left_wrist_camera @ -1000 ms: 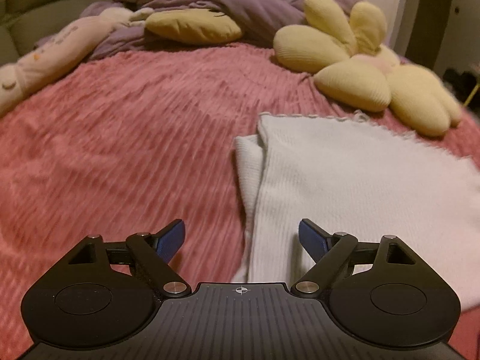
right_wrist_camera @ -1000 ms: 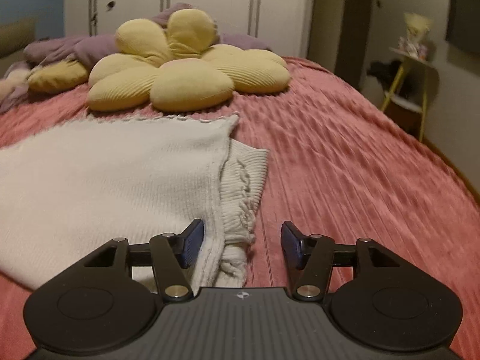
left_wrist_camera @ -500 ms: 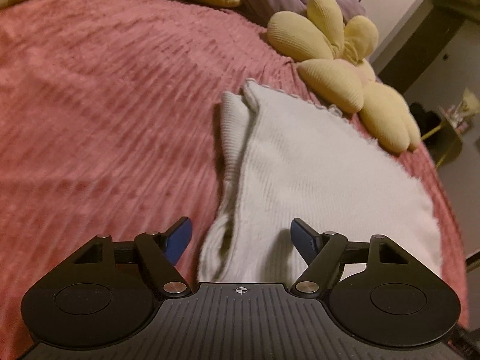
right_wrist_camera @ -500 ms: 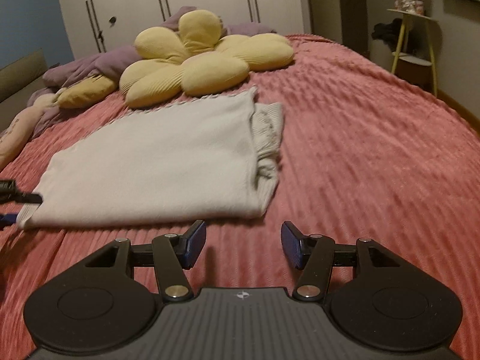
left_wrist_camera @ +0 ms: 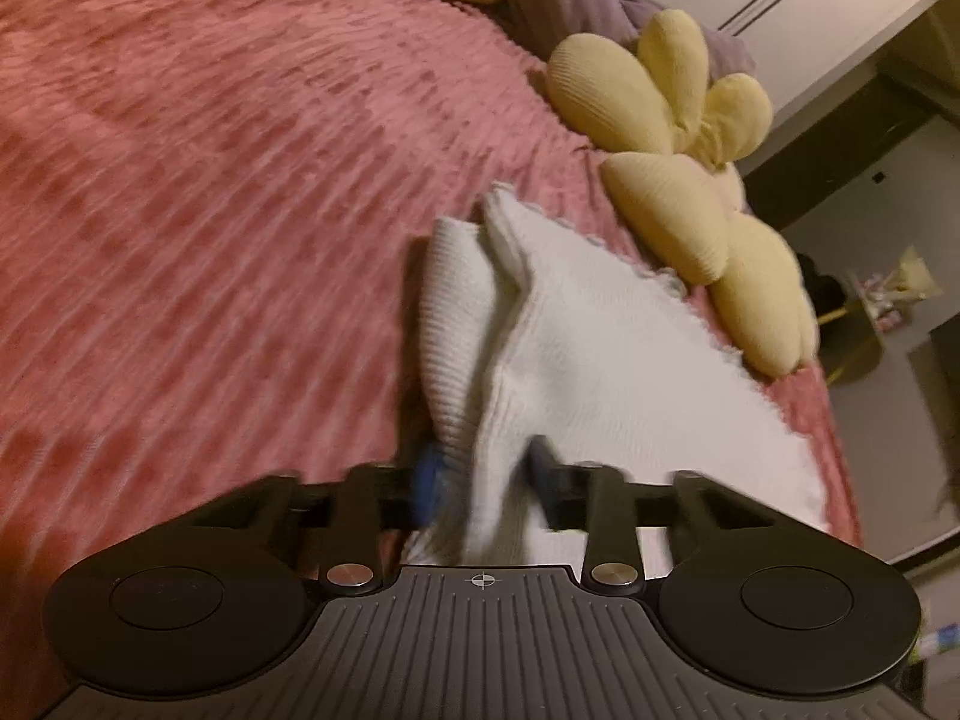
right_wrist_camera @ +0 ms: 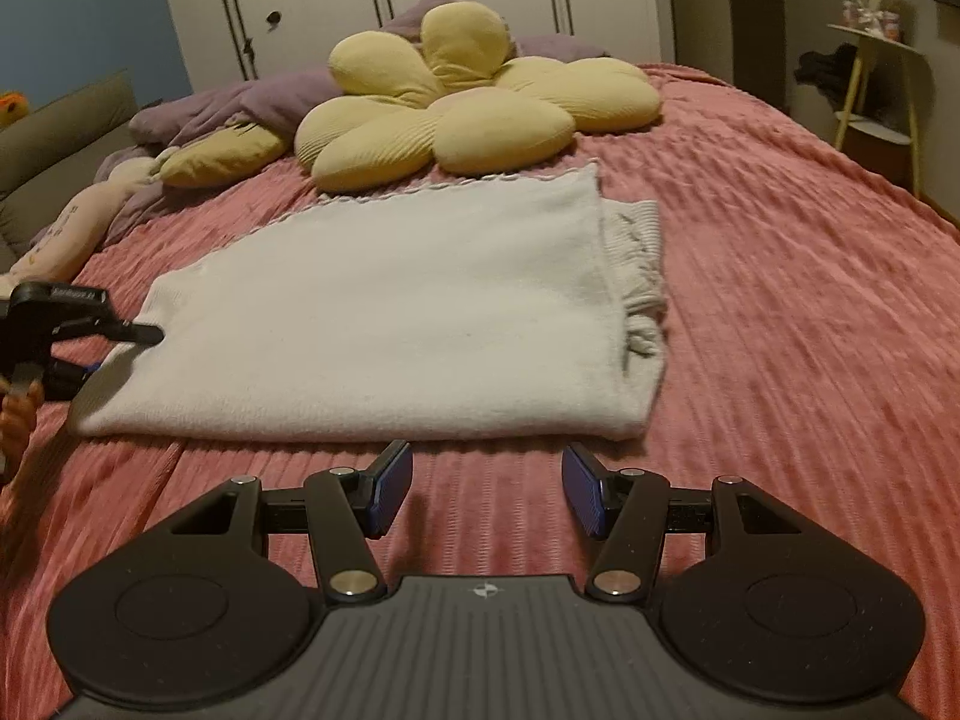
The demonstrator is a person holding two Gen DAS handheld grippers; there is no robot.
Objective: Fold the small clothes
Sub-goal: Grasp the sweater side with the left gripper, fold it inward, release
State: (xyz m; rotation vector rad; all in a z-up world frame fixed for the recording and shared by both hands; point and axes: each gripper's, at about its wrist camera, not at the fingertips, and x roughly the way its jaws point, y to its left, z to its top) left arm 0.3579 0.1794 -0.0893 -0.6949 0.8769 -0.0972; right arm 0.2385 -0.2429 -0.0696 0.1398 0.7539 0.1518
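A white knit garment (left_wrist_camera: 600, 360) lies folded flat on the pink bedspread (left_wrist_camera: 210, 180). My left gripper (left_wrist_camera: 483, 474) has its jaws closing on the garment's near left corner, and the bunched cloth fills the gap between the blue pads. The right wrist view shows the same garment (right_wrist_camera: 390, 312), with the left gripper (right_wrist_camera: 126, 351) pinching its left end, one finger above the cloth and one below. My right gripper (right_wrist_camera: 486, 492) stands open over bare bedspread (right_wrist_camera: 780, 300), just short of the garment's near edge, with nothing between its fingers.
A yellow flower-shaped pillow (right_wrist_camera: 468, 114) lies just beyond the garment's far edge. Purple bedding (right_wrist_camera: 240, 102) and more pillows are piled at the head of the bed. A small side table (right_wrist_camera: 882, 78) stands past the bed's right side. A hand (right_wrist_camera: 15, 414) holds the left gripper.
My left gripper rolled, moved in onto the garment's left corner and its jaws came together on the cloth. My right gripper backed away from the garment's right side and stayed open.
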